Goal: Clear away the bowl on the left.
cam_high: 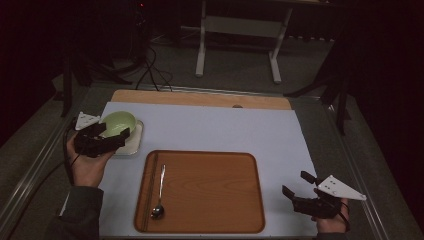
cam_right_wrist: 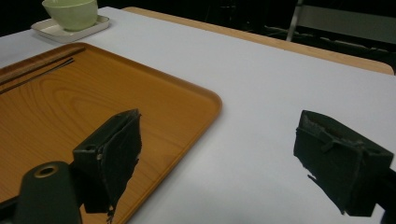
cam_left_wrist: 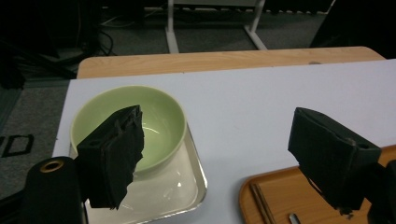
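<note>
Left hand-held gripper (cam_high: 111, 138): jaws spread wide, nothing clamped between them. In the high view it sits at the left edge of the tabletop (cam_high: 210, 127), its jaws reaching over the near side of the green bowl (cam_high: 119, 122). In the left gripper view one jaw lies in front of the bowl's near rim; whether it touches the rim cannot be told. The other jaw is well apart, above the white surface near the corner of the wooden tray (cam_left_wrist: 280, 196).

The green bowl stands upright on a small white square dish (cam_high: 131, 144) — just beyond the tray's far-left corner.

Right hand-held gripper (cam_high: 296, 188): jaws also wide open, holding nothing. It is held over the white surface just beside the tray's right edge, near the tabletop's front-right corner. In the right gripper view one jaw overlaps the tray, the other is over bare white surface.

The wooden tray carries a metal spoon (cam_high: 160, 192) lying lengthwise near its left side, bowl end toward the person — and a pair of dark chopsticks (cam_high: 151, 185) along the left rim.
</note>
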